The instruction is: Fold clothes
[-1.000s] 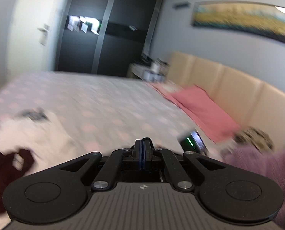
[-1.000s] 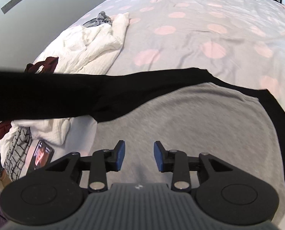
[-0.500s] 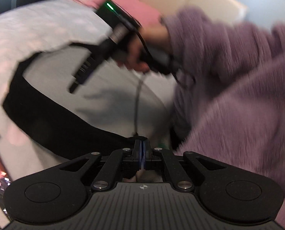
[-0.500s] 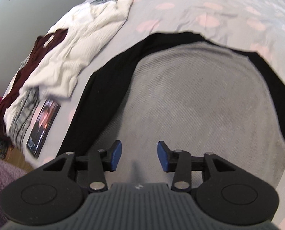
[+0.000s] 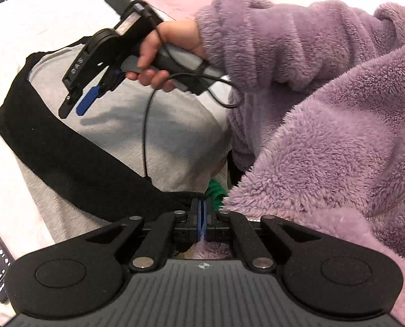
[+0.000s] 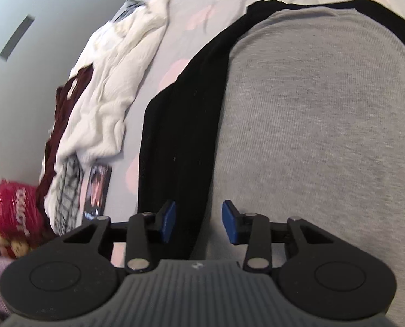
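black sleeve (image 6: 180,147) now folded over the grey shirt (image 6: 325,136) mid-frame instead of stretched across, left gripper (image 5: 202,219) pinched shut at its cuff, right gripper (image 6: 198,222) closing above, nothing pressed.

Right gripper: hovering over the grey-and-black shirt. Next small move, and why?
Probably lower the right gripper onto the shirt's near edge and let its closing jaws pinch it: no fabric sits between the pads yet. The left gripper is shut at the end of the black sleeve, which lies folded across the grey body, so the next fold needs a second grip.
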Tool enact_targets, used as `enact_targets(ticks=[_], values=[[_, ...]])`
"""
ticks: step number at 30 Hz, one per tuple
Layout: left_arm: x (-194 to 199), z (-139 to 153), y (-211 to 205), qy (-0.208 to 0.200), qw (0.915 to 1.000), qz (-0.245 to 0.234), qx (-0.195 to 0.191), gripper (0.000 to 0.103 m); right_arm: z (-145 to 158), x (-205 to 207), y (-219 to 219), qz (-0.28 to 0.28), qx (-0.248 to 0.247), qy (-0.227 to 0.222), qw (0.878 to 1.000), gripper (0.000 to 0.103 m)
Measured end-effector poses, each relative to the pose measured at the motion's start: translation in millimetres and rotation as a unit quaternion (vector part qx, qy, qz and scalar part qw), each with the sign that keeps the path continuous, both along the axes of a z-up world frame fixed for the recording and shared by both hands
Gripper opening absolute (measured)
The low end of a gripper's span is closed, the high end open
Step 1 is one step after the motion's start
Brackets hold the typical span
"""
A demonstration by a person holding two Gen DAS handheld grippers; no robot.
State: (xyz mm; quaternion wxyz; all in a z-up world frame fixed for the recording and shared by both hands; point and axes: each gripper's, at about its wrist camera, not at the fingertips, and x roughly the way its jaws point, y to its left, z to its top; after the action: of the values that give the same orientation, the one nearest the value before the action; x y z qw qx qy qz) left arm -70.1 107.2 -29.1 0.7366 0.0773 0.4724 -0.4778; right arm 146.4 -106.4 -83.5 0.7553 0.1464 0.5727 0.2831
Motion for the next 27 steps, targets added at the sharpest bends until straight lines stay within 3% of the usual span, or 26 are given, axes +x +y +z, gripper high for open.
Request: enact_targets(ticks=[7,9,10,19,24,27], values=[[-22.3,14.9,6.0,-0.007,0.9999,0.009,-0.008,0.0,-18.2,18.8,14.2,-0.012,0.004,0.022,1.0,0.035],[-26.8,18.0,3.9,-0.007,0.9999,0.013,-0.004,0.0,-23.2,23.0,14.7,-0.017,0.022,0.03,0.999,0.007],[-30.2,18.6,4.8,-0.008,0.9999,0.013,-0.001,0.0,-21.8,24.1,14.3,-0.019,0.033,0.027,0.999,0.006],[-31.5,26.2,0.7,-0.007,0.9995,-0.023,0.021,0.0,20.2,5.5,1.8,-0.015,0.011,-0.02,1.0,0.005],[-20.8,17.3,-8.6,-0.002,0.9989,-0.028,0.039,0.0,6.7,-2.2,0.1,0.007,-0.023,-0.01,1.0,0.005],[-13.5,12.1,-13.8,-0.003,0.9988,-0.022,0.043,0.0,-5.6,-4.2,2.5,0.026,-0.052,-0.009,0.998,0.011]])
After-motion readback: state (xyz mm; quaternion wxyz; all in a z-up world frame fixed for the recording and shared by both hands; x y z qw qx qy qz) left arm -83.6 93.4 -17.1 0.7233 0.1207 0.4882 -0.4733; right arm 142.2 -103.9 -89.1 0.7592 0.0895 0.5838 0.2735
